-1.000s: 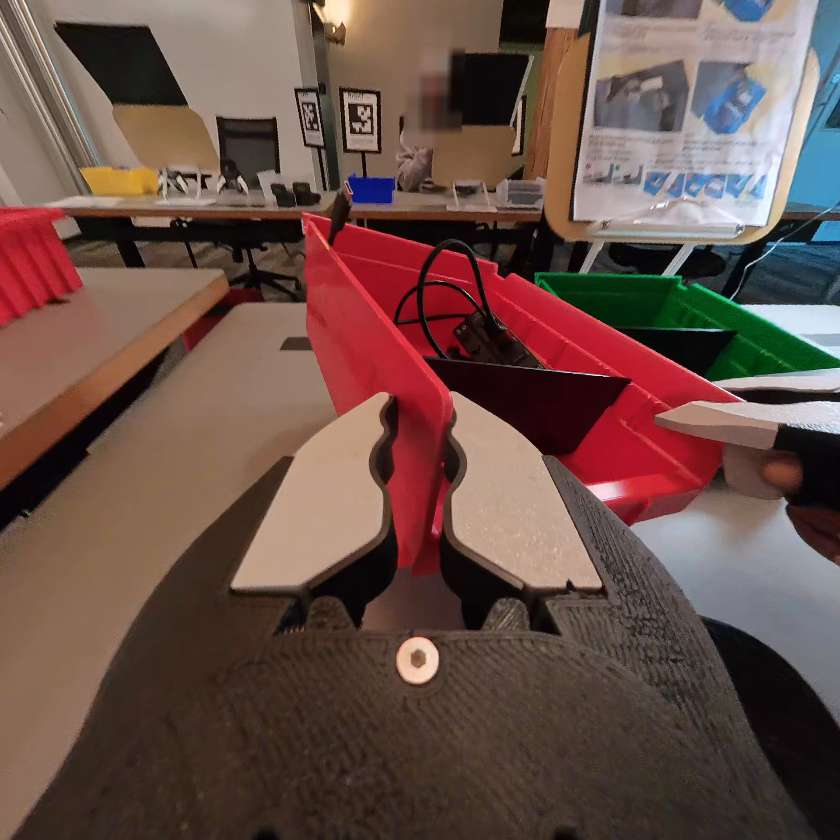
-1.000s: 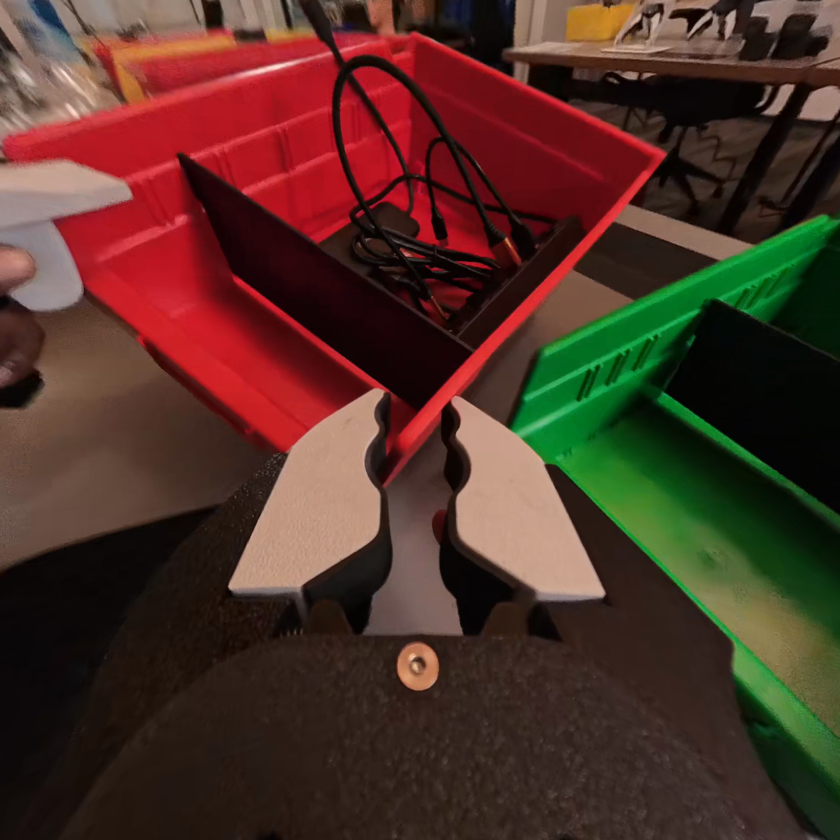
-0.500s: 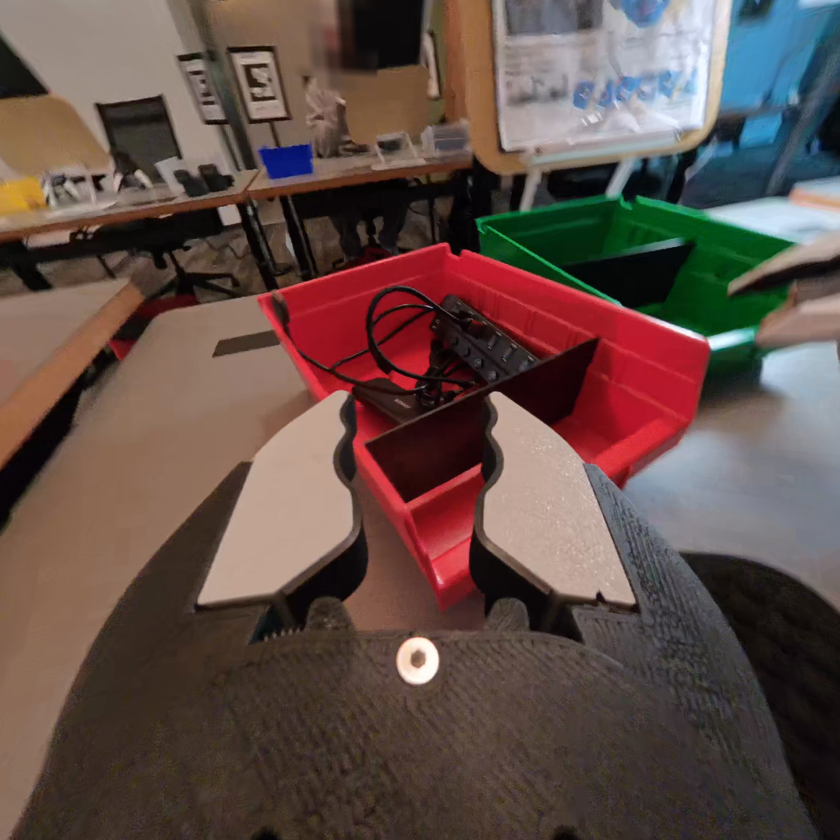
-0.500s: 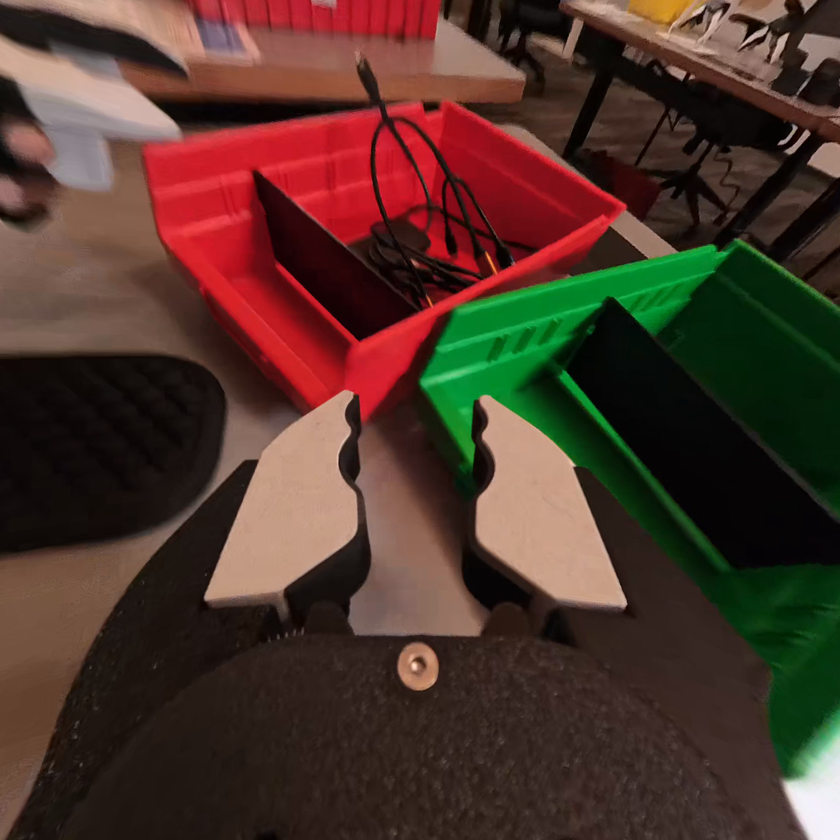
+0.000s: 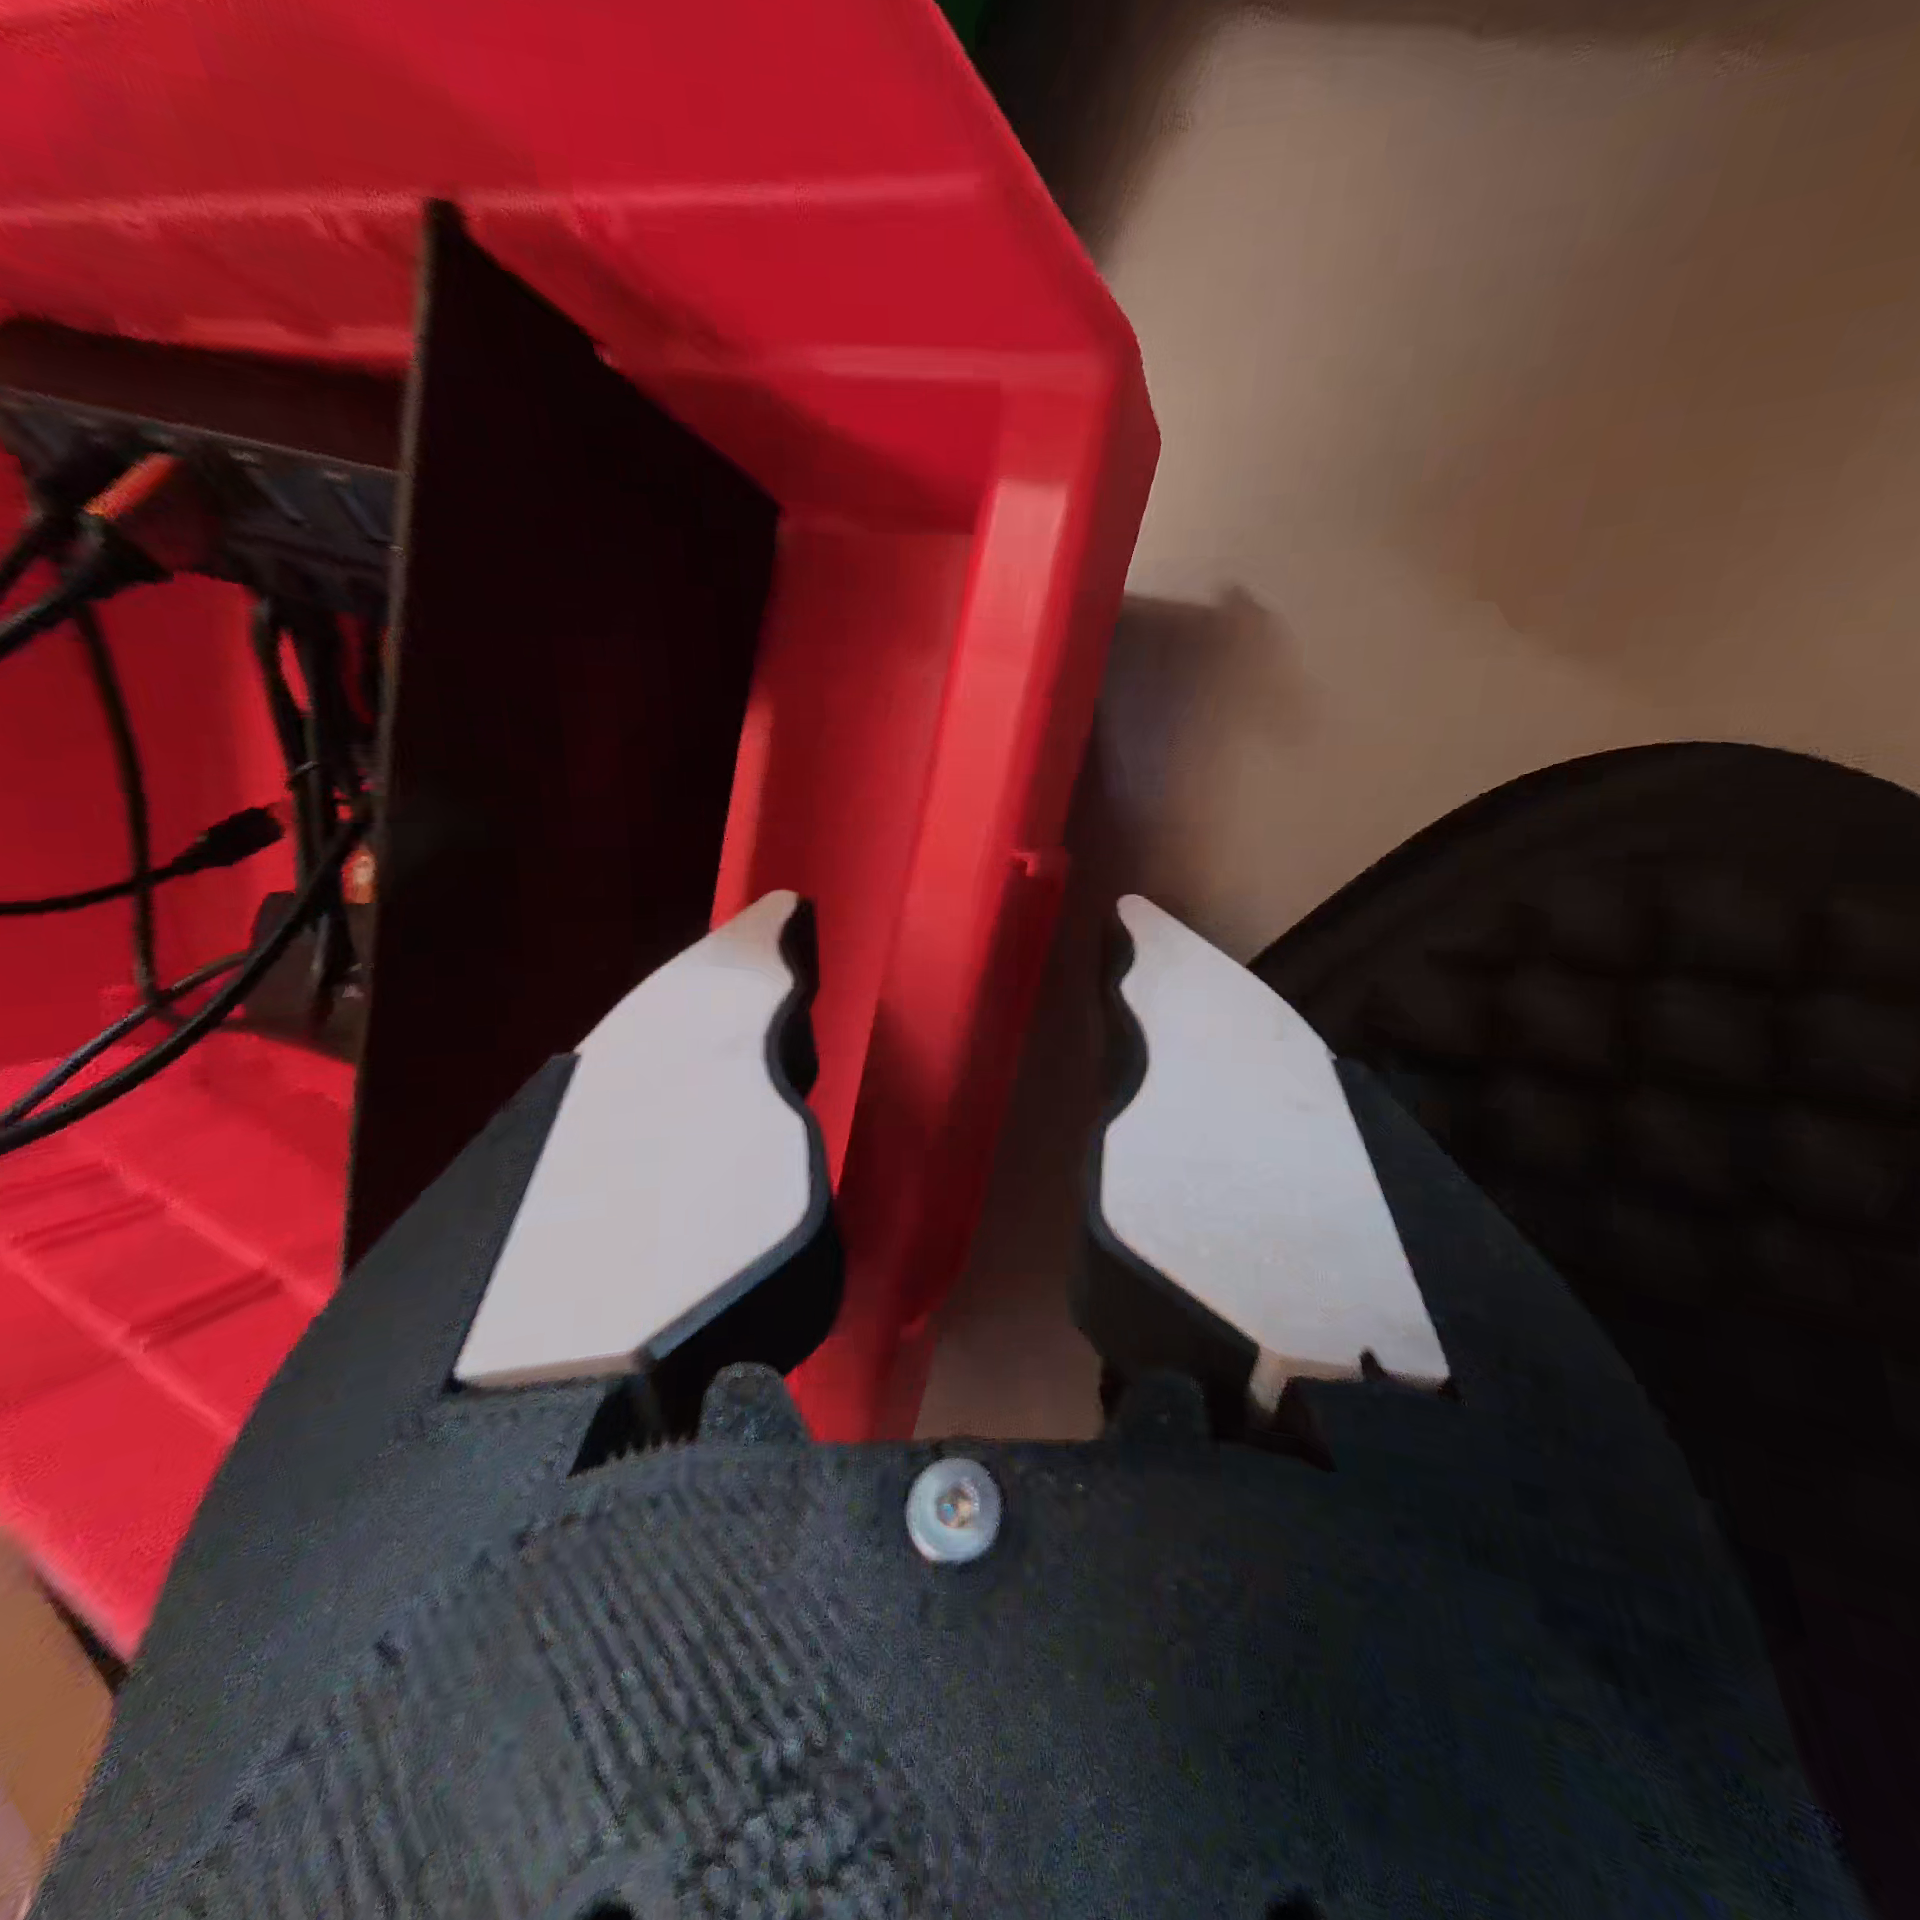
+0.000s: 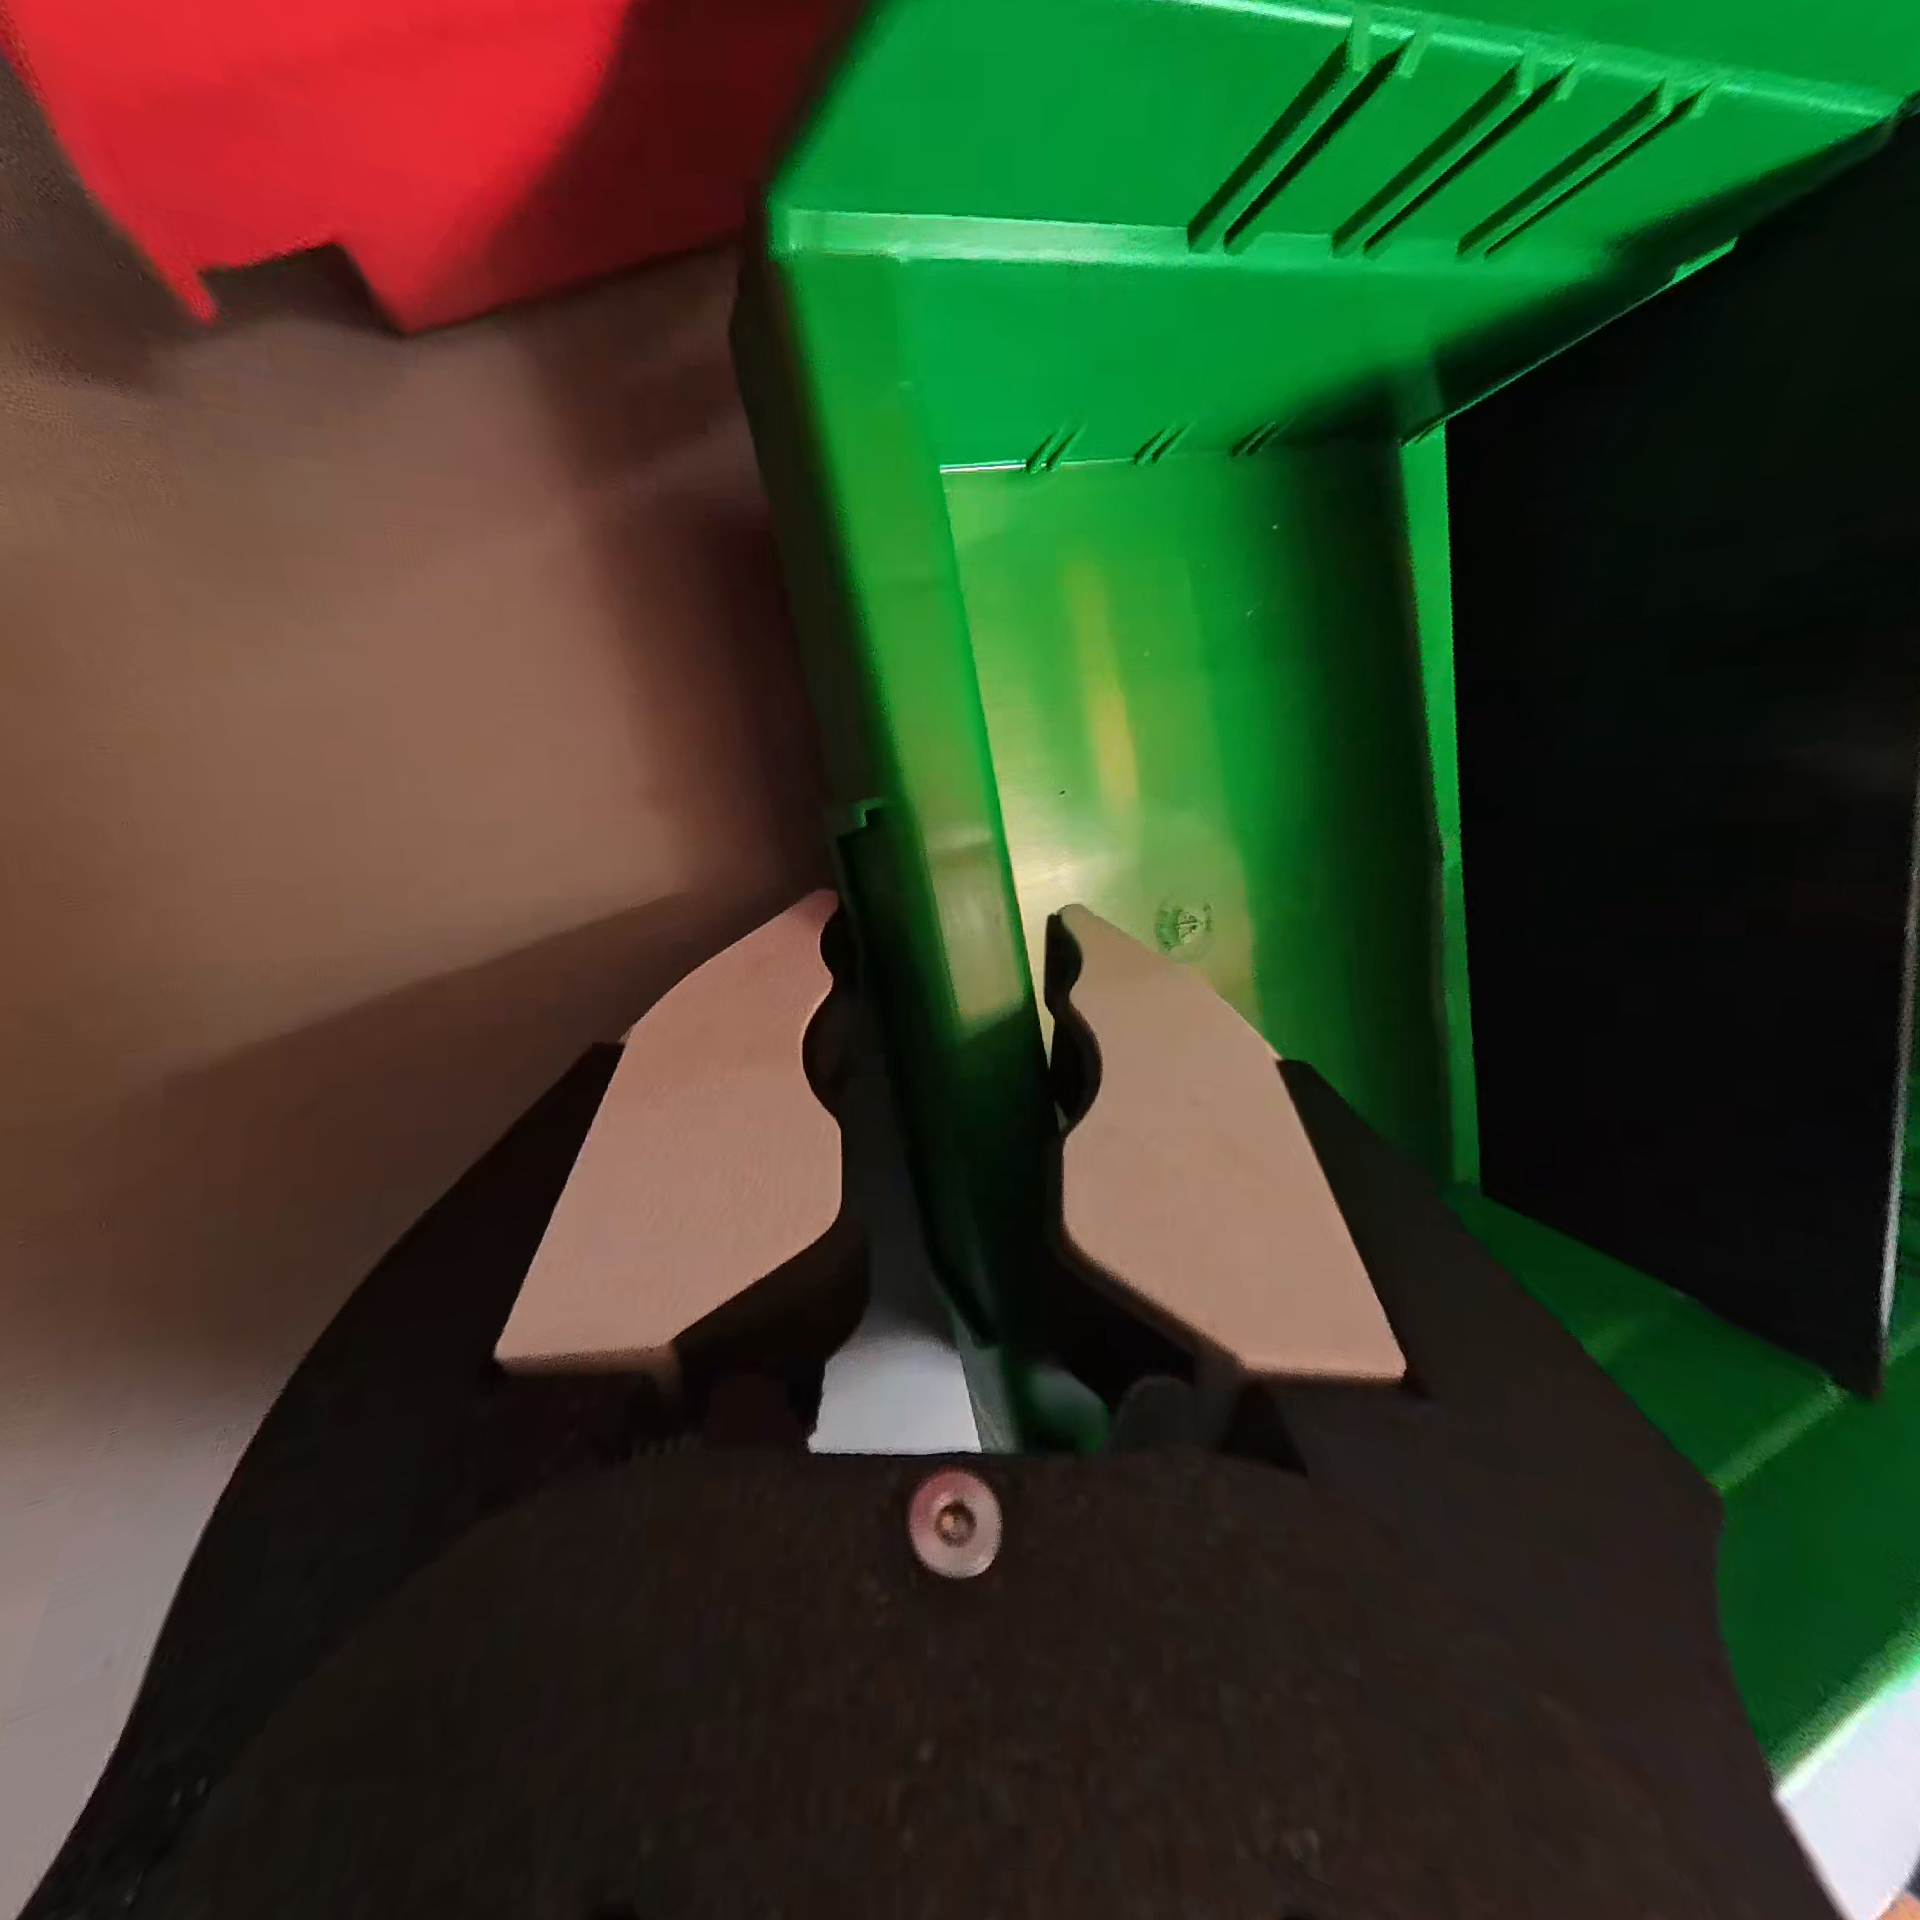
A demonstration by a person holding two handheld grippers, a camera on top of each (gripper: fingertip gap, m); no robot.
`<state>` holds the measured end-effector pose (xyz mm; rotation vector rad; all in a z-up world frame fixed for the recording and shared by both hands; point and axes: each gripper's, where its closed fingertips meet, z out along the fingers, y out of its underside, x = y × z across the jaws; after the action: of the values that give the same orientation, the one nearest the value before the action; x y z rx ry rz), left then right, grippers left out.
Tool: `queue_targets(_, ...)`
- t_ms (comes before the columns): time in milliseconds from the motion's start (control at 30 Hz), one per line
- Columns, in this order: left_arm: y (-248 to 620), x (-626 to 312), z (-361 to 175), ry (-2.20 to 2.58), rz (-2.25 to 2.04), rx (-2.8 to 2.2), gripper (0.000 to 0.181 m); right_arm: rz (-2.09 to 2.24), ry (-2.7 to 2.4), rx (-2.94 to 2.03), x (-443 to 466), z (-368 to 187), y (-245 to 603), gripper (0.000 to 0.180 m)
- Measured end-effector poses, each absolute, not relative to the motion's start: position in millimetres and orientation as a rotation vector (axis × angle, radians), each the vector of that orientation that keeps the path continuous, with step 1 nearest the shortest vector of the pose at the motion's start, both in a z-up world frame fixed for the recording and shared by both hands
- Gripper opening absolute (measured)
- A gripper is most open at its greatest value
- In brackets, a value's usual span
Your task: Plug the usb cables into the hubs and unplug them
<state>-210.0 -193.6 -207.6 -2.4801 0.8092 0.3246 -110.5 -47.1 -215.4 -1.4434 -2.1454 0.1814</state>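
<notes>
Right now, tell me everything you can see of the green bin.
The green bin looks like glossy moulded plastic with ribbed slots along its rim. A black divider stands upright inside; the compartment in view holds nothing. It sits on the tan table, beside the red bin. The right gripper straddles its near side wall, one finger outside and one inside, not visibly clamped.

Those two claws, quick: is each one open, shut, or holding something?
Left gripper: open, jaws either side of the red bin wall, not clamped.
Right gripper: jaws astride the green bin wall; grip unclear.
</notes>
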Motion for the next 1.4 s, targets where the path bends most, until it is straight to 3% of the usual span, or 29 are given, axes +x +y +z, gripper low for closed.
queue_targets(33,-192,-211,-213,0.818,0.309,-2.492,0.045,0.181,-2.141,-1.451,-103,-215,-48,0.035)
queue_targets(133,-186,-208,-219,0.815,0.246,-2.467,0.034,0.175,-2.1,-1.481,-71,-214,-44,0.035)
queue_targets(667,-162,-214,-219,0.782,0.294,-2.453,0.033,-0.019,-1.85,-1.655,110,-213,40,0.035)
queue_targets(1167,-103,-254,-217,0.714,0.42,-2.422,0.035,-0.098,-1.885,-1.553,129,-211,134,0.033)
queue_targets(1267,-95,-263,-213,0.717,0.483,-2.389,0.037,-0.106,-1.822,-1.564,128,-207,140,0.041)
queue_targets(1400,-96,-254,-188,0.595,0.325,-2.319,0.043,0.2,-1.587,-1.509,109,-168,116,0.047)
